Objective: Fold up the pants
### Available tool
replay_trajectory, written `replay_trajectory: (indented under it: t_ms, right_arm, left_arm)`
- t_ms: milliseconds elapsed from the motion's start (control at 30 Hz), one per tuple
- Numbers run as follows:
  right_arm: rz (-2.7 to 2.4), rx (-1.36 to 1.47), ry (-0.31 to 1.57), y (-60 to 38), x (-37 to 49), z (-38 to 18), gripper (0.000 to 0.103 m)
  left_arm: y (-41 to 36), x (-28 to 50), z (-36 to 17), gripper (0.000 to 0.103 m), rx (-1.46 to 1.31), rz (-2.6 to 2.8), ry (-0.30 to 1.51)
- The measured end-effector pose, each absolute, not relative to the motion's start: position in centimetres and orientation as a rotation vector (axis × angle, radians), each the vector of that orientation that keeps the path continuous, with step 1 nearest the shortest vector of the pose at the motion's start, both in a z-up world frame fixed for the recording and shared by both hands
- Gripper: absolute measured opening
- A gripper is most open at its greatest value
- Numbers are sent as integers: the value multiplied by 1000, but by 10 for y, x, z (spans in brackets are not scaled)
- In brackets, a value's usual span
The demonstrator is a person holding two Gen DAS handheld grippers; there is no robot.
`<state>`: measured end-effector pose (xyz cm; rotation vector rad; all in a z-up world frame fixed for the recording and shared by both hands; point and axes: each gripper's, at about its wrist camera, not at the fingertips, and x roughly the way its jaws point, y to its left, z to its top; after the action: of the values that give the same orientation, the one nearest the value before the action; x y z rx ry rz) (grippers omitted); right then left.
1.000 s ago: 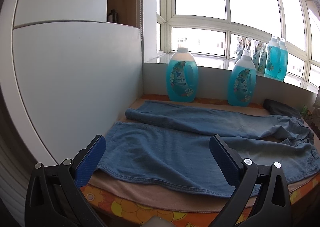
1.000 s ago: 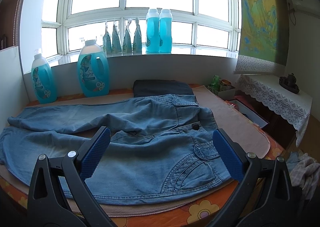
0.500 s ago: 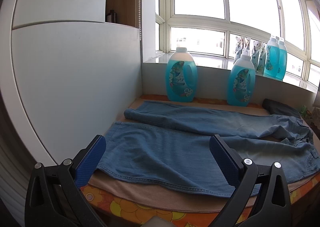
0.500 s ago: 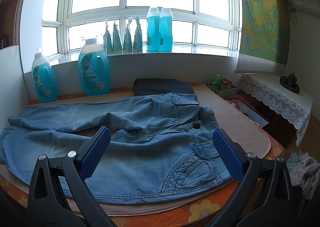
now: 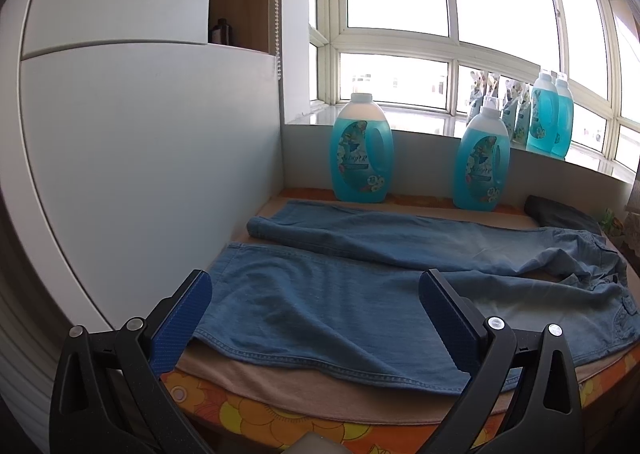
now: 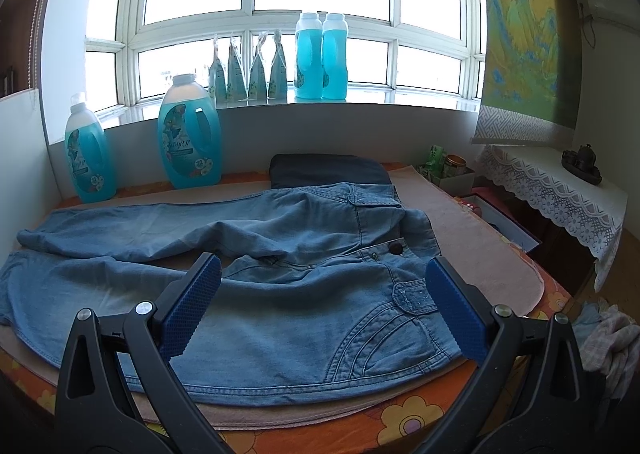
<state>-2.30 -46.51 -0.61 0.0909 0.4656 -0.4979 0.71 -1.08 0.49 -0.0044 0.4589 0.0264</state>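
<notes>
A pair of light blue jeans (image 5: 360, 294) lies spread flat on a beige mat, legs pointing left, waist to the right. In the right wrist view the jeans (image 6: 280, 294) show their waistband, button and front pocket. My left gripper (image 5: 316, 306) is open and empty, held just in front of the near leg's hem end. My right gripper (image 6: 320, 294) is open and empty, held just in front of the waist and pocket area. Neither gripper touches the cloth.
Two blue detergent bottles (image 5: 362, 149) (image 5: 482, 161) stand behind the jeans by the sill. A dark folded cloth (image 6: 328, 169) lies behind the waist. A white cabinet wall (image 5: 140, 173) bounds the left side. The beige mat (image 6: 480, 254) lies on an orange flowered cover (image 6: 404, 422). Boxes and a lace-covered table (image 6: 560, 189) stand to the right.
Both views have shifted only slightly. The jeans have not moved and both grippers stay open.
</notes>
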Motion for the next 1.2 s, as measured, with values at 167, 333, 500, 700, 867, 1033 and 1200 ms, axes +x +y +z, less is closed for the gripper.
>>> replay_trajectory:
  t_ms: [167, 333, 500, 700, 867, 1033, 1200]
  right_arm:
    - [-498, 92, 467, -466, -22, -6, 103]
    - [-496, 92, 471, -464, -22, -8, 103]
    - [-491, 93, 473, -464, -22, -8, 103]
    - [-483, 87, 477, -459, -20, -8, 103]
    - [-474, 84, 491, -457, -17, -8, 103]
    - [-468, 76, 512, -458, -6, -5, 103]
    - [-469, 51, 521, -453, 2, -3, 103]
  left_arm:
    - [-11, 7, 5, 103, -4, 26, 459]
    - [-11, 7, 5, 103, -4, 26, 459]
    - [-11, 8, 5, 103, -2, 25, 460]
    - [-13, 9, 4, 103, 0, 25, 464]
    - [-12, 12, 2, 103, 1, 30, 470]
    - [-10, 18, -2, 103, 13, 36, 483]
    - [-2, 24, -8, 103, 6, 54, 498]
